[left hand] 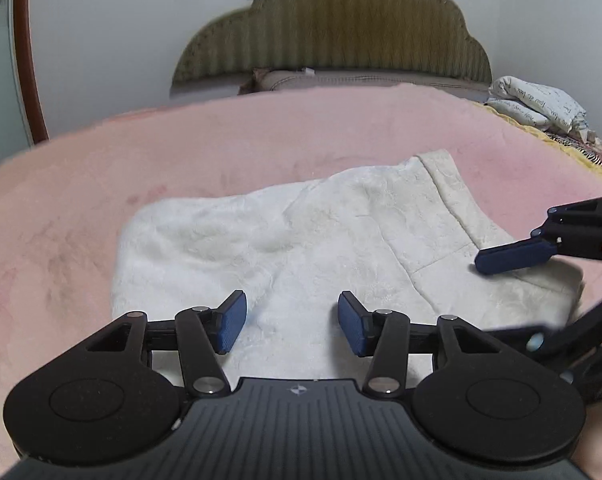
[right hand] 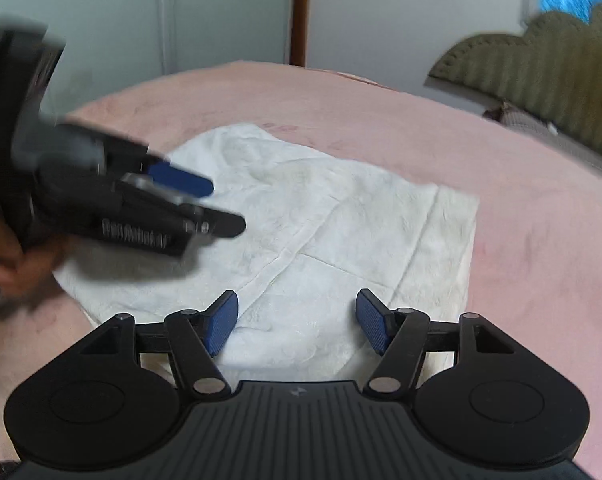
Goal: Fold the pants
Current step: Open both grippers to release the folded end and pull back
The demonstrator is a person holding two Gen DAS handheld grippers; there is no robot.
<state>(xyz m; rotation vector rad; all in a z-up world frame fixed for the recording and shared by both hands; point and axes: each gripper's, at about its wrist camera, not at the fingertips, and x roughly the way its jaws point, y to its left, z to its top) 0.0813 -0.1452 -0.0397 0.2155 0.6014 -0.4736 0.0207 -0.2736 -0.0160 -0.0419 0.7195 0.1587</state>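
Left wrist view: my left gripper (left hand: 292,322) is spread wide with nothing between its blue pads, low over the folded white pants (left hand: 301,236) at frame centre on the pink blanket (left hand: 101,184). Right wrist view: my right gripper (right hand: 297,322), equally wide and empty, over the pants' near edge. Green headboard (left hand: 333,28) at top.

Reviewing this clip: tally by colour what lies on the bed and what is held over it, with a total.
White: 2 – folded white fleece pants, white printed pillow
Pink: 1 – pink plush blanket
Black with blue pads: 2 – left tool, right tool, both open and empty
Total: 5
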